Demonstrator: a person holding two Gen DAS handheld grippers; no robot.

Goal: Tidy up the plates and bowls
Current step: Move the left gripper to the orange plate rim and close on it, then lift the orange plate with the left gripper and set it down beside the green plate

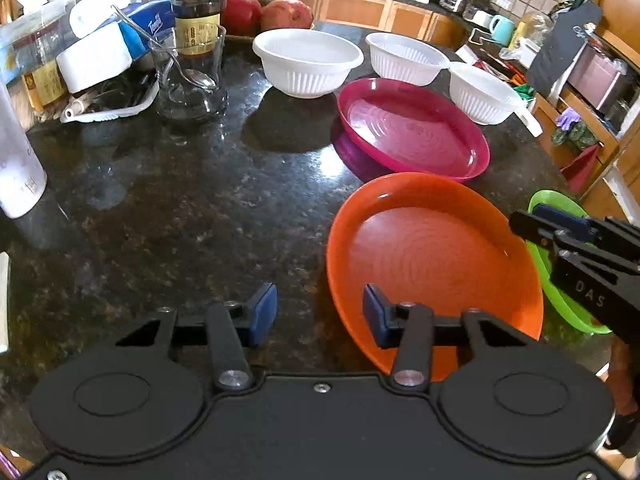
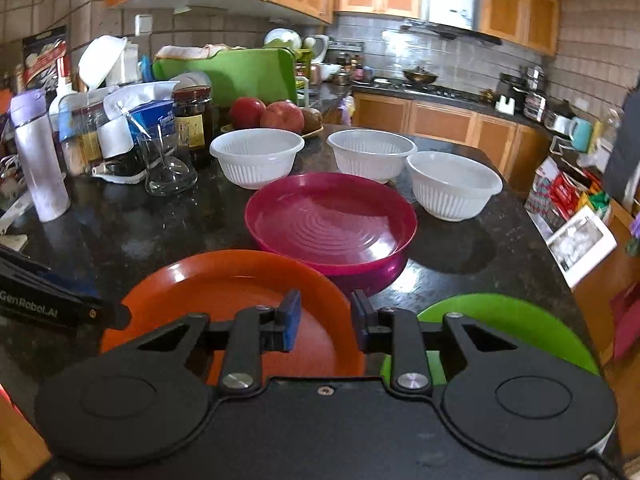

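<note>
A dark speckled granite counter (image 1: 160,208) in a wood-cabinet kitchen carries three white bowls (image 2: 256,156), magenta plate (image 2: 332,220), orange plate (image 1: 432,248) and green plate (image 2: 516,320). Left gripper (image 1: 320,312) straddles the orange rim, jaws apart; right gripper (image 2: 326,320) likewise, unclamped.

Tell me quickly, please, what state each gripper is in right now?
Left gripper: open, straddling the near rim of the orange plate, pads not pressing.
Right gripper: open, straddling the orange plate's right rim, nothing held.
</note>
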